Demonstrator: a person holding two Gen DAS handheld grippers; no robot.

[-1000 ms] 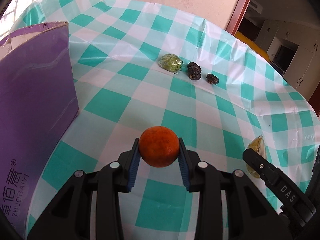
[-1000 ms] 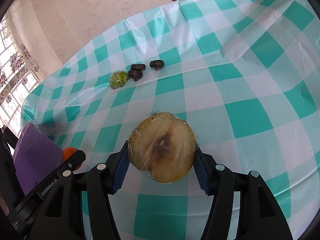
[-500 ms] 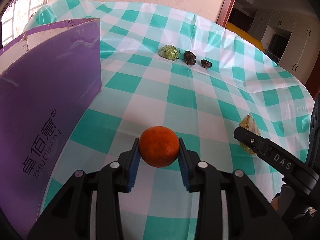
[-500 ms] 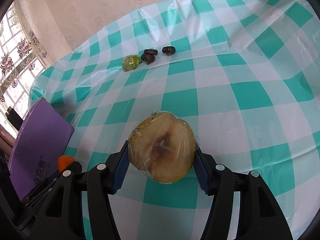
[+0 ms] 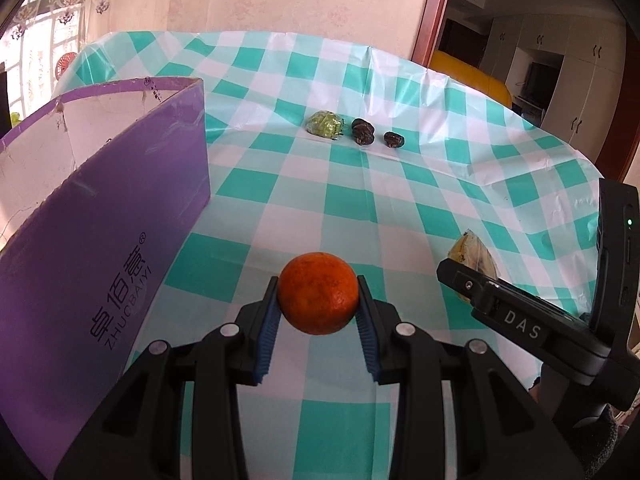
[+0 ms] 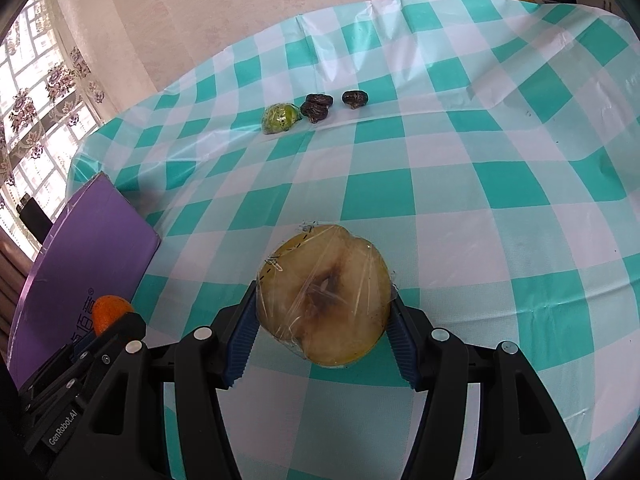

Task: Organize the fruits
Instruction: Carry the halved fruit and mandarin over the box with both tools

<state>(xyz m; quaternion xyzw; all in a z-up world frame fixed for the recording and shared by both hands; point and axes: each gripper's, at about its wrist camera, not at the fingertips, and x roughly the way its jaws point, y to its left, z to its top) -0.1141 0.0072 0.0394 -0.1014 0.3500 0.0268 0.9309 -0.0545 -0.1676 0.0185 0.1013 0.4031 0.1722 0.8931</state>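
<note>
While held above the checked tabletop [image 5: 348, 208], a firm orange [image 5: 318, 298] is pinched by the left claw [image 5: 318, 320], and a soft, slippery film-wrapped pear half [image 6: 324, 296] by the right claw [image 6: 320, 332].

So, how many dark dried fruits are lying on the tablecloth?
3. Two dark dried fruits lie touching, one partly on the other, just right of the wrapped green fruit. The third dried fruit sits apart, further right. The purple box may hide more.
</note>
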